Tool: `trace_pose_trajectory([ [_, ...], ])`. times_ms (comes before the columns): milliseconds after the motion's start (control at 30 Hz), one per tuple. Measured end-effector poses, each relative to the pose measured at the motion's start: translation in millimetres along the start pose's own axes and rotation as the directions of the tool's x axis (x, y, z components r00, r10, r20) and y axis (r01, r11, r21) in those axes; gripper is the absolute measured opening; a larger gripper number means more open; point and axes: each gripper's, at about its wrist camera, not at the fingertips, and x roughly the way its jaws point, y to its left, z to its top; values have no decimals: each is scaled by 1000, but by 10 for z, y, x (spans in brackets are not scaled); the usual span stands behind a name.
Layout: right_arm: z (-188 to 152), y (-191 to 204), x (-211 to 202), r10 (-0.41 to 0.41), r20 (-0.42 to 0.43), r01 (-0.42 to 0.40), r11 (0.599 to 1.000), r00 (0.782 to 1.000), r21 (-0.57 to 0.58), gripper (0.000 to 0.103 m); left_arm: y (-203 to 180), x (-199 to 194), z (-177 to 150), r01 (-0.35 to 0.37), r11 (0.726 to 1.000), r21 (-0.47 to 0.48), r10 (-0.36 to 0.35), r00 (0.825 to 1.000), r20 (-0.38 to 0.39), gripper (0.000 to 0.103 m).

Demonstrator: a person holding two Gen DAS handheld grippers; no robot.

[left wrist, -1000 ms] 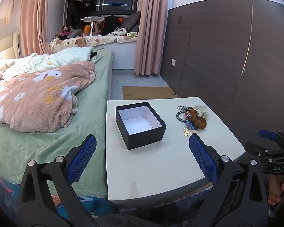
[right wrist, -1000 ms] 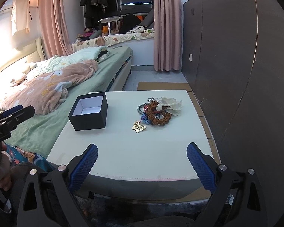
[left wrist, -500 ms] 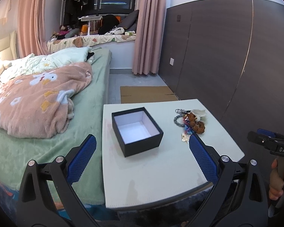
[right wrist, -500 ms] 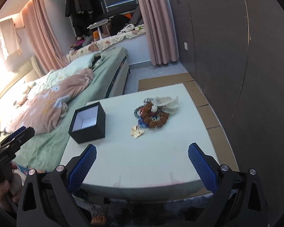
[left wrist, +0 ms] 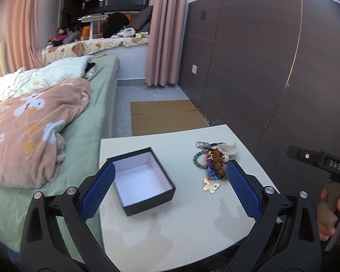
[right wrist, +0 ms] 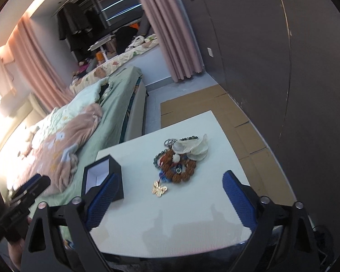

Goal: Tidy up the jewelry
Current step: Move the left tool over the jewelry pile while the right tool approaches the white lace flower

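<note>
Right wrist view puts the jewelry pile (right wrist: 178, 161) dead ahead of our right gripper (right wrist: 170, 200), whose fingers stand spread and hold nothing. We judge it nearer than our left gripper (left wrist: 170, 192), also spread wide, facing the black box (left wrist: 142, 179)

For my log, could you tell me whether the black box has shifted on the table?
No. The black box keeps its spot left of the jewelry pile; only the cameras moved.

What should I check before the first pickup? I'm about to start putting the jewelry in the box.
1. Box open and empty: ok.
2. Jewelry pile on the table, beside the box, not touching it: ok.
3. Right gripper open, holding nothing: ok.
4. Left gripper open, holding nothing: ok.
5. Gold butterfly charm lying free of the pile: cannot tell; a cord seems to join them.
6. Beads untangled: not ok, heaped together.
</note>
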Motion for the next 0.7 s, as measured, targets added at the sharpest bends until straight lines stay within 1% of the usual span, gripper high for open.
trace_pose_trajectory([
  [33,25,-21,18,2,-5,-1,1000,1000,14,82,-25,38,34,7,1000,4,-7,1000,-5,98],
  [100,107,-86,84,1,-18,0,999,1000,53,81,-85,136,112,23,1000,11,-22,1000,-19,98],
  [267,269,-231,248,2,-49,5,991,999,137,69,-215,359,269,67,998,17,-66,997,-49,98],
  [400,366,-309,410,0,-83,16,982,997,188,65,-322,579,368,117,993,14,-116,990,-81,96],
  [467,419,-346,522,11,-110,14,974,994,226,64,-359,724,406,135,991,-1,-134,984,-118,84],
  [500,444,-362,576,10,-118,19,971,993,239,64,-374,795,422,144,989,-13,-144,980,-136,81],
  [567,497,-404,682,3,-129,32,963,992,268,64,-394,943,441,166,985,-40,-171,970,-172,71],
  [667,521,-491,863,24,-138,21,950,990,310,63,-453,1194,447,194,978,-69,-205,952,-226,63],
  [700,507,-525,915,35,-138,12,946,990,324,63,-476,1292,444,206,975,-82,-220,943,-249,61],
])
